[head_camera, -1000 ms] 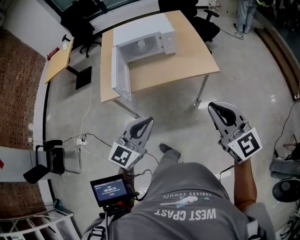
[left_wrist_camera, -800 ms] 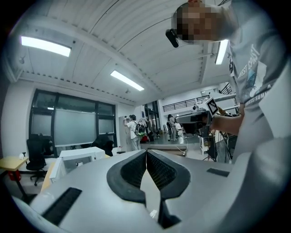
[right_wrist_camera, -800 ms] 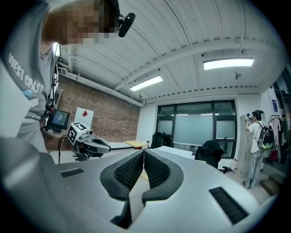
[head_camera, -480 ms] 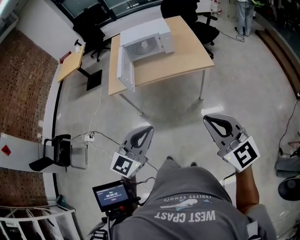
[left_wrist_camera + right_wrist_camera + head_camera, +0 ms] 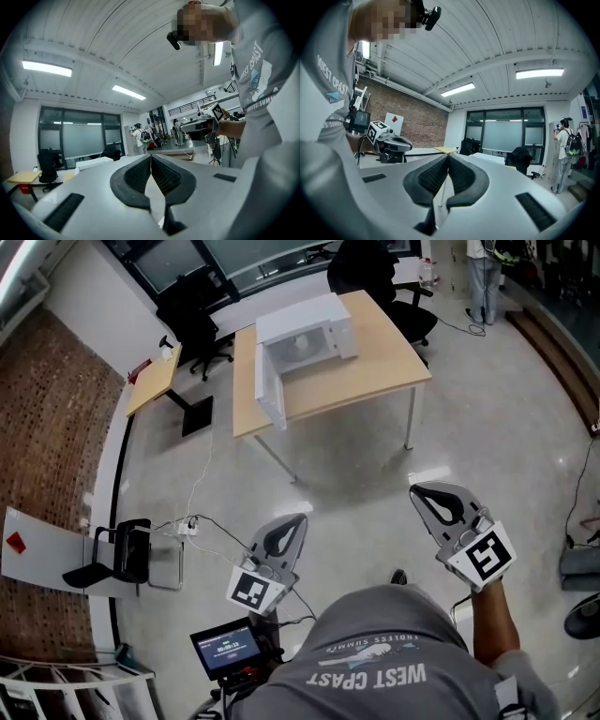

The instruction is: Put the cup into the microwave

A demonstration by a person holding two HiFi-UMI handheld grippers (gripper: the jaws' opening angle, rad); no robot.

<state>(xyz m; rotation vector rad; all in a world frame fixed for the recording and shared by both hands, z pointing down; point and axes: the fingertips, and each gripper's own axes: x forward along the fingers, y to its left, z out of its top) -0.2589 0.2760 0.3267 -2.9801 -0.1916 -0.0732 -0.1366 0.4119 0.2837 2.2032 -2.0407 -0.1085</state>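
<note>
Head view shows the white box-shaped microwave (image 5: 314, 329), its door swung open, on the light wooden table (image 5: 375, 367), well apart from the left gripper (image 5: 291, 521) and right gripper (image 5: 424, 493), both clenched on nothing.

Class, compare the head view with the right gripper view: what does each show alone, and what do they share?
Head view only: the microwave with its door open, and a power strip on the floor. Right gripper view only: the ceiling lights. Shared: the left claw and the right claw, both shut and empty, and the brick wall.
</note>
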